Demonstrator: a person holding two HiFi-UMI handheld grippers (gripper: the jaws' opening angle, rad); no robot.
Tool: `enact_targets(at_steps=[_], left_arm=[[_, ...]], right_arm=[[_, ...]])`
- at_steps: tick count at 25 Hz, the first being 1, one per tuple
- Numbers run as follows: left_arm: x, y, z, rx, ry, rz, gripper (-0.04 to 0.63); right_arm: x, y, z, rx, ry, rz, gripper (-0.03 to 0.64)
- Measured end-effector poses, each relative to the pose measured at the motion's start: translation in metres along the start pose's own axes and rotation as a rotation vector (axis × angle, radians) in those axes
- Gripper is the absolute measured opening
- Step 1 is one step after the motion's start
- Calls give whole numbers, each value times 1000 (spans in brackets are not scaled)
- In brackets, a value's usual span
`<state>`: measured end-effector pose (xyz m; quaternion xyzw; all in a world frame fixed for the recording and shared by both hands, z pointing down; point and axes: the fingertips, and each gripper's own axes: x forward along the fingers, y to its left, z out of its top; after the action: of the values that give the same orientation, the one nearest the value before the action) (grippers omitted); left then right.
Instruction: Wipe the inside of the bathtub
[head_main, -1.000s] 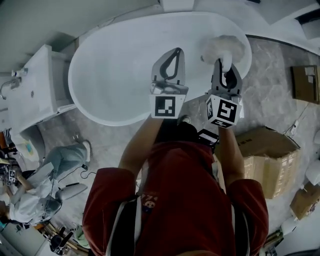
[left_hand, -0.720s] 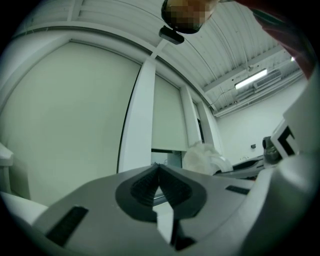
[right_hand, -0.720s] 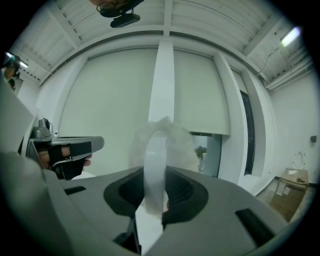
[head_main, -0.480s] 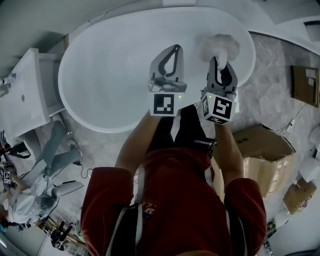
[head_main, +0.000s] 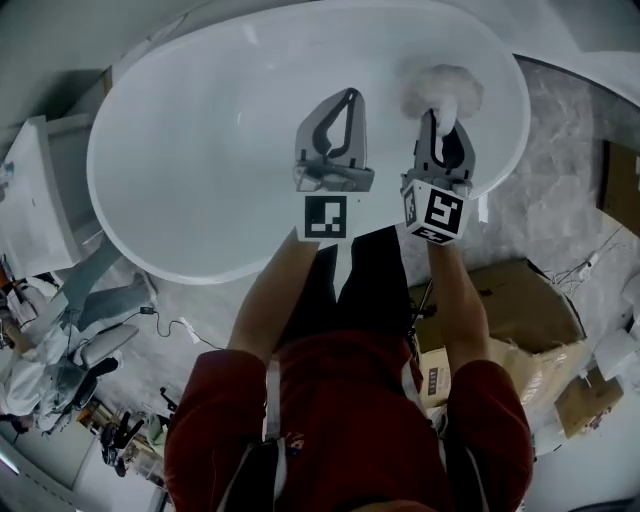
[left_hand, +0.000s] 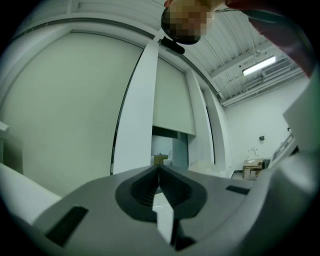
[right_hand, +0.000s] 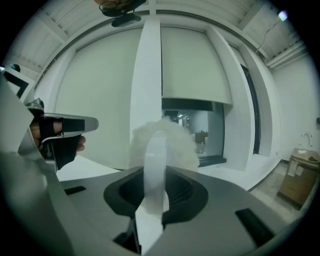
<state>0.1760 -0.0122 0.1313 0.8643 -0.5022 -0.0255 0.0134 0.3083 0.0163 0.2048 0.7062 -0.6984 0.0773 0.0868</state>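
The white oval bathtub (head_main: 160, 210) fills the top of the head view. My right gripper (head_main: 443, 115) is shut on the white handle of a fluffy white wiping mop (head_main: 442, 88), whose head hangs over the tub's right end. In the right gripper view the mop (right_hand: 162, 145) stands up between the jaws, with the handle (right_hand: 154, 180) clamped. My left gripper (head_main: 345, 98) is shut and empty, held over the tub's middle beside the right one. In the left gripper view the left gripper (left_hand: 159, 176) has its jaws together and points at a pale wall.
A white cabinet (head_main: 40, 200) stands left of the tub. Cardboard boxes (head_main: 520, 310) sit on the marble floor at the right. Equipment and cables (head_main: 70, 370) lie at the lower left. The person's red top (head_main: 350, 420) fills the bottom.
The view has shifted so the tub lies larger and lower in frame. Both grippers stay side by side over it, the right still holding the mop.
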Motion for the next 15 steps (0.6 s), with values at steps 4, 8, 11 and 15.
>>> enact_targets(at_steps=[4, 8, 11, 15], left_arm=[[35, -3, -49, 4, 42, 34, 16], [62, -13, -103, 7, 93, 58, 15], [75, -18, -144, 7, 119, 71, 16], [113, -20, -210, 1, 147, 77, 15]], right_arm=[[46, -27, -68, 19, 95, 4, 94], [88, -59, -134, 63, 165, 1, 94], [120, -75, -177, 47, 192, 16, 94], [182, -96, -241, 18, 240, 23, 94]])
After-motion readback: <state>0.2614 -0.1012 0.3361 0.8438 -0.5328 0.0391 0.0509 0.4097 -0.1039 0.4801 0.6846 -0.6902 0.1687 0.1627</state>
